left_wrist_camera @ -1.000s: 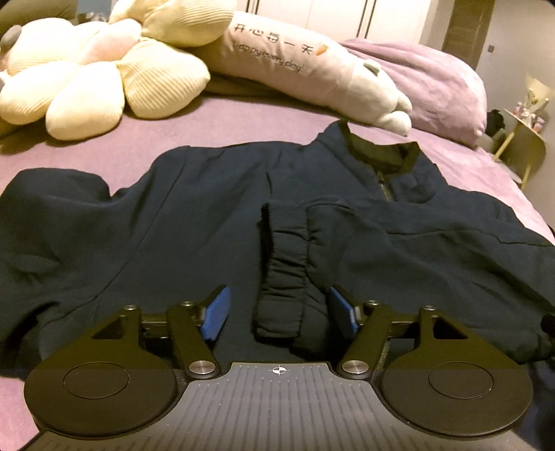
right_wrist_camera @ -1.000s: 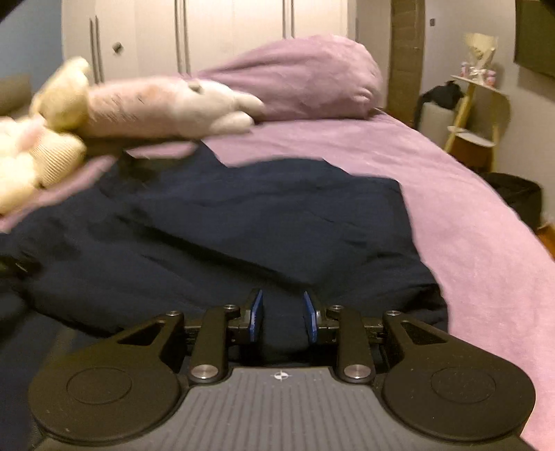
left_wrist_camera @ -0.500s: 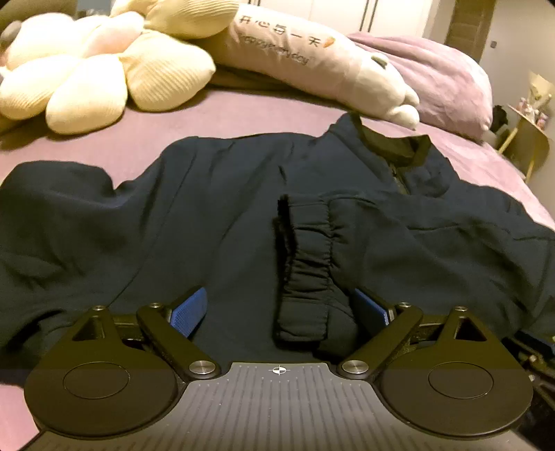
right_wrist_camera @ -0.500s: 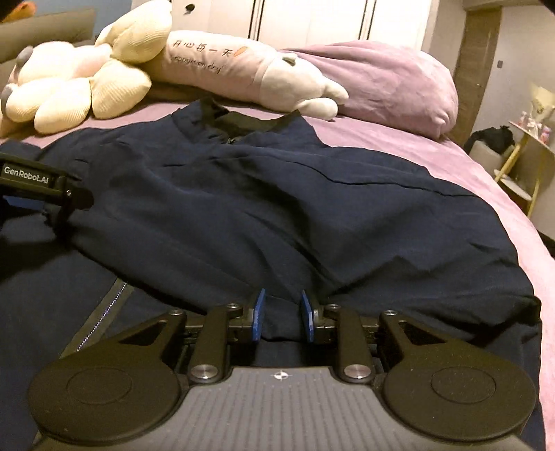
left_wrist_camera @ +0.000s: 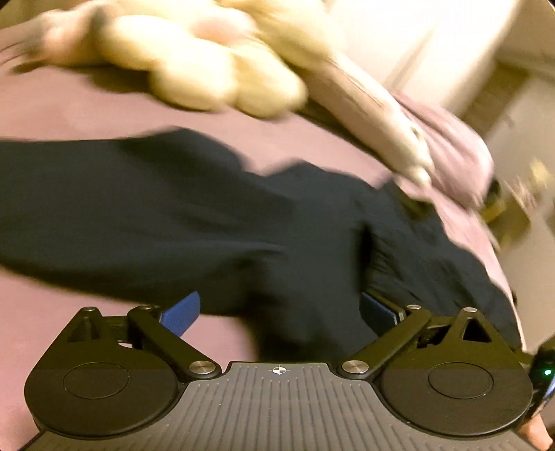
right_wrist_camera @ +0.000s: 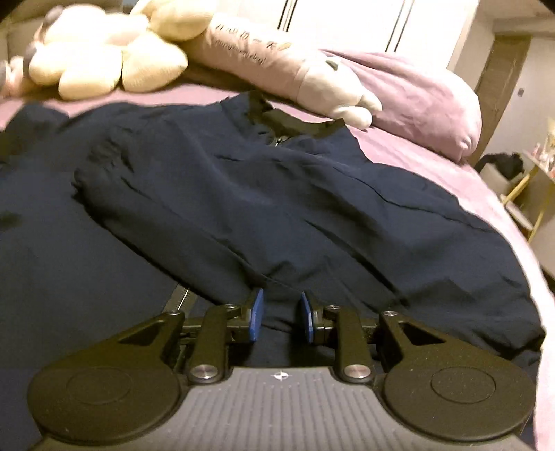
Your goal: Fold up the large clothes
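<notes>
The dark navy fabric jacket (right_wrist_camera: 277, 208) stretches sideways across the purple bed (right_wrist_camera: 433, 159) — right gripper (right_wrist_camera: 280, 315) pinches its near hem, left gripper (left_wrist_camera: 277, 312) is opening, its pads pressing nothing.

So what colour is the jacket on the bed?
Dark navy jacket, with a black collar; clearest in the right wrist view.

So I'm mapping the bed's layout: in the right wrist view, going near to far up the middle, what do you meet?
right gripper → jacket → collar → long plush → wardrobe
</notes>
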Tool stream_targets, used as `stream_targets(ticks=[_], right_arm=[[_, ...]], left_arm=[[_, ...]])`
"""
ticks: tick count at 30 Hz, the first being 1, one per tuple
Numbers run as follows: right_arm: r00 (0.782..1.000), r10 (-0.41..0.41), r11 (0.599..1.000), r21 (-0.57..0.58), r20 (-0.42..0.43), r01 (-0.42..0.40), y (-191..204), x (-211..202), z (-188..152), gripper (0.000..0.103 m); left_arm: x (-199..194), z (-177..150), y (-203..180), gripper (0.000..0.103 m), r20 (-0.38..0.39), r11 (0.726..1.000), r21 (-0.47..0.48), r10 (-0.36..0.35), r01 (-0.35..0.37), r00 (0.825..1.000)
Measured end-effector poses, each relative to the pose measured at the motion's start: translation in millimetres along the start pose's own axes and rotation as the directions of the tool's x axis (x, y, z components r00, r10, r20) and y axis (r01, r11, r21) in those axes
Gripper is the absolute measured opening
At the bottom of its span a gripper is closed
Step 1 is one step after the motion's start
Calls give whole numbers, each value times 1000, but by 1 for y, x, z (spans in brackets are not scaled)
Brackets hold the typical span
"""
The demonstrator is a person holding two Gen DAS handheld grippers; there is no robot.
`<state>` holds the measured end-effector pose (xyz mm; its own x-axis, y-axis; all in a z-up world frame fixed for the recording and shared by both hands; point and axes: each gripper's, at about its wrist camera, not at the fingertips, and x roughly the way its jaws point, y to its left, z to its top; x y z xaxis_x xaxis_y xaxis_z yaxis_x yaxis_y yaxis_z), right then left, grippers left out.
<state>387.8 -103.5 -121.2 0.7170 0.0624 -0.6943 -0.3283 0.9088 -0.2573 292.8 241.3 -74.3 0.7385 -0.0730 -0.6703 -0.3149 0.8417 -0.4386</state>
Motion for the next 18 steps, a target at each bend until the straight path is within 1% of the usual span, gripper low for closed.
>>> stream_targets(ticks=[1,3,4,5,6,9,12,13,14,15,16,17,18], right_arm=[[1000,11,1000,14,-6,-11,1,-5,5,22],[996,68,996,59,53,-72,6,-23,14,22],[992,93,993,61,83,-98,13,-32,19,22],[985,129,988,65,117,-137,23,-42,25,22],[976,167,981,71,138,-178,33,-48,33,22],[945,279,953,72,171,-295,71,-55,54,22],[932,325,939,62,161,-338,111,-47,75,22],[928,338,934,65,156,-351,123,-45,81,22],[923,352,928,69,153,-366,133,-42,86,22],[919,365,922,78,149,-379,143,-38,91,22],[916,373,918,83,146,-387,154,-34,94,20],[916,373,918,87,146,-388,159,-31,95,19],[917,372,917,94,143,-387,166,-27,94,18]], left_arm=[[-13,1,21,101,23,999,-40,17,-16,1000],[-37,4,68,101,69,987,-134,94,-84,993],[-44,6,87,101,83,977,-175,136,-119,987],[-52,8,112,101,90,957,-239,191,-165,977],[-57,9,131,101,94,939,-292,218,-182,971],[-67,16,183,101,125,884,-426,267,-191,956],[-68,25,219,101,162,835,-520,304,-180,939],[-65,28,229,100,168,819,-548,305,-168,937],[-63,30,239,97,173,801,-578,304,-153,937],[-61,31,247,92,185,782,-609,303,-133,935],[-61,32,253,88,196,770,-626,307,-122,931],[-61,35,257,75,197,759,-638,322,-128,926],[-61,38,261,61,194,754,-641,336,-140,922]])
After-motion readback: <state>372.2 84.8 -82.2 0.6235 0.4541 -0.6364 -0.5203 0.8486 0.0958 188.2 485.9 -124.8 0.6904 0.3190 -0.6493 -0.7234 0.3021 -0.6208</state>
